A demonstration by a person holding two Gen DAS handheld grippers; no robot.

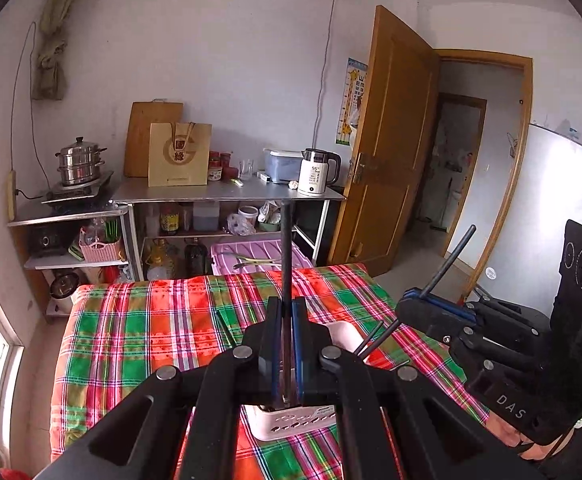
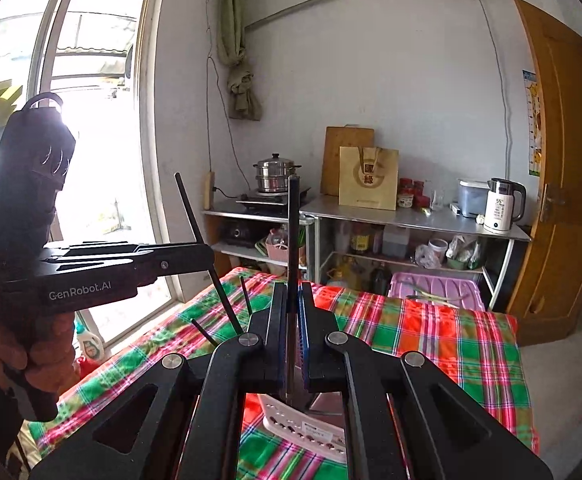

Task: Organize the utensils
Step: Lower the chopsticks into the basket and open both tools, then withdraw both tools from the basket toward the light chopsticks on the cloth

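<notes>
Now we clamp one thin, stiff, light chopstick (image 1: 286, 248) low on its shaft in each gripper (image 1: 287, 308), over the holder (image 1: 291, 424).

Left tongs (image 1: 287, 312) and right tongs (image 2: 291, 300) both clamped tight, side by side.

Tablecloth (image 1: 139, 332) — red-green plaid; chopsticks (image 1: 286, 248) black

Two fisheye views, each looking forward and slightly down along its own jaws, close above a plaid-covered surface (image 1: 139, 328). Both face the far wall's metal shelf (image 2: 411, 216) and kettle (image 1: 317, 172); each view shows the other gripper beside it.
</notes>
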